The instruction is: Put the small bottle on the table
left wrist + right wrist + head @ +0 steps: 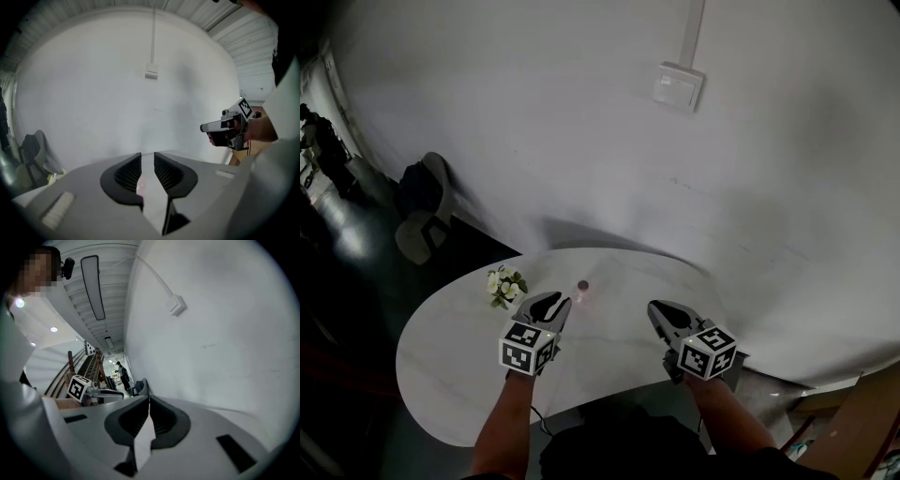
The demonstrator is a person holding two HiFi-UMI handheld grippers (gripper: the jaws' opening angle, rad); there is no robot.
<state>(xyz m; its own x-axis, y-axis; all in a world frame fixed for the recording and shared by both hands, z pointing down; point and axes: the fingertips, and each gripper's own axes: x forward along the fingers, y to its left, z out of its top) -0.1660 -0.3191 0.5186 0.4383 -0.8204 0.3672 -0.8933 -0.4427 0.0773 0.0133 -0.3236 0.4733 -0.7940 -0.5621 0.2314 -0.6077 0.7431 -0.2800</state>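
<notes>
Bottle stands on table between its far edge and left claw.

The small bottle is too tiny to show any detail.

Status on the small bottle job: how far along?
Done: the small bottle sits on the white table, right of the flowers, free of both claws. In hand: nothing; the left claw is open and empty, the right claw shut on nothing. Left: apparently nothing.
</notes>
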